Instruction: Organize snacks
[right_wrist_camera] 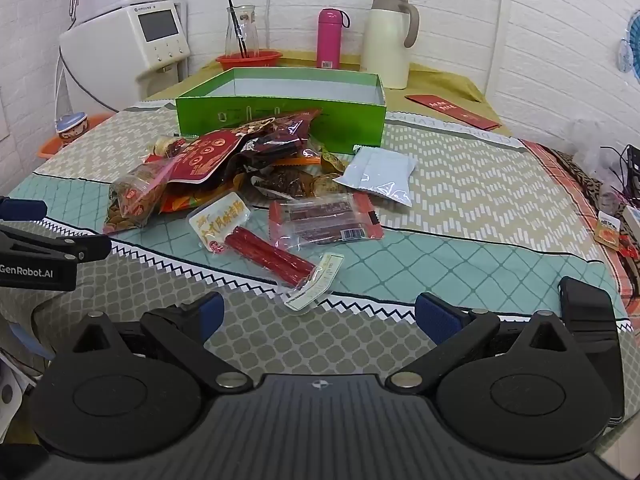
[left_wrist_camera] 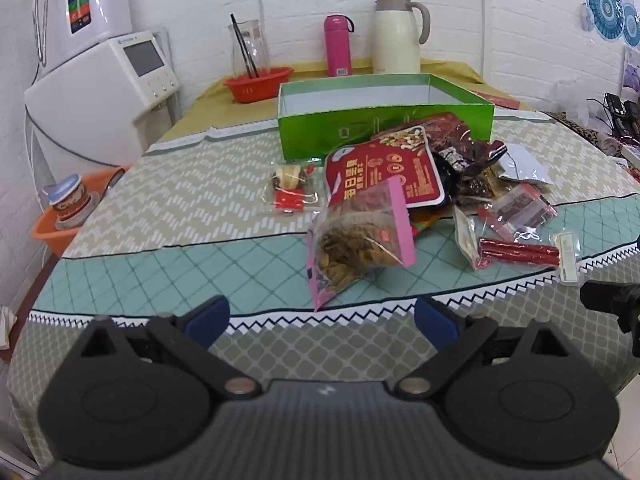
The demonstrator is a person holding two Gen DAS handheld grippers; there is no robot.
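Observation:
A heap of snack packets lies mid-table in front of an open green box [left_wrist_camera: 384, 128] [right_wrist_camera: 280, 120] whose inside looks bare. Nearest my left gripper [left_wrist_camera: 320, 318] stands a pink-edged bag of dried fruit [left_wrist_camera: 360, 240] [right_wrist_camera: 136, 196]. Behind it lies a big red nut pouch [left_wrist_camera: 384, 176] [right_wrist_camera: 208, 156]. A clear pack of red sausage sticks [left_wrist_camera: 520, 252] [right_wrist_camera: 272, 256] lies just ahead of my right gripper [right_wrist_camera: 320, 316]. Both grippers hover open over the near table edge, nothing between their fingers. A silver sachet [right_wrist_camera: 380, 174] and a date packet [right_wrist_camera: 324, 220] lie further back.
A small wrapped sweet pack [left_wrist_camera: 290, 190] sits apart, left of the heap. Along the back wall stand a cream jug [left_wrist_camera: 398, 34], a pink flask [left_wrist_camera: 338, 46], a red basket [left_wrist_camera: 258, 82] holding a glass carafe, and a white appliance [left_wrist_camera: 104, 92]. Cables and clutter crowd the right edge [right_wrist_camera: 616, 184].

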